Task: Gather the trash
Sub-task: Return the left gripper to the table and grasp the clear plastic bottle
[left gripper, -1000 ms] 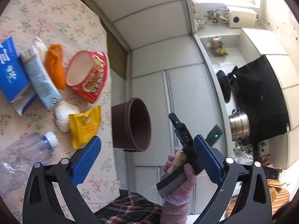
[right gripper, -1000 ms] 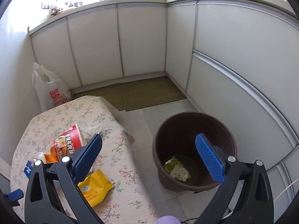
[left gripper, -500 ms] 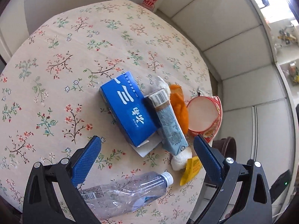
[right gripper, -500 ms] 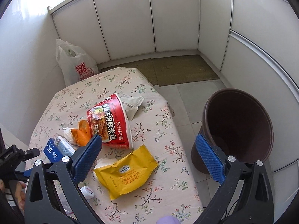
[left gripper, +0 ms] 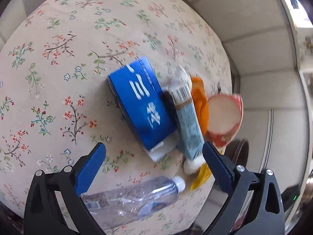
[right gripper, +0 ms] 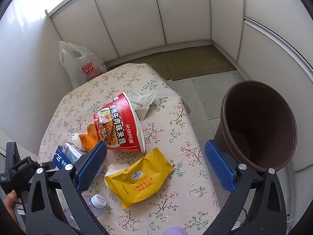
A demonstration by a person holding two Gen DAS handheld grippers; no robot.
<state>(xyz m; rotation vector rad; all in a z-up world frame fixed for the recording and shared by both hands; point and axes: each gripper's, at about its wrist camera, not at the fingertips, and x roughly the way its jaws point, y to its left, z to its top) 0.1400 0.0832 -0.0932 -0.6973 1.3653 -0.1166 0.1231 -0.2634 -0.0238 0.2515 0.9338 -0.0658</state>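
Observation:
Trash lies on a floral-cloth table (left gripper: 58, 62): a blue carton (left gripper: 140, 105), a light blue tube (left gripper: 187, 121), orange peel (left gripper: 199, 101), a red noodle cup (right gripper: 117, 125) on its side, a yellow wrapper (right gripper: 138, 178), a clear plastic bottle (left gripper: 129, 197) and a white wrapper (right gripper: 142, 101). My left gripper (left gripper: 154, 168) is open and empty above the carton and bottle. My right gripper (right gripper: 156, 166) is open and empty above the yellow wrapper. The brown bin (right gripper: 258, 125) stands on the floor right of the table.
A white shopping bag (right gripper: 82, 66) sits on the floor behind the table against the wall. White cabinets (right gripper: 176, 13) line the back and right. A mat (right gripper: 185, 62) lies on the tiled floor. The table edge (right gripper: 193, 129) is near the bin.
Both grippers swung from the bin toward the table. The left view now faces the carton, tube and bottle closer up; the right view now faces the cup and yellow wrapper.

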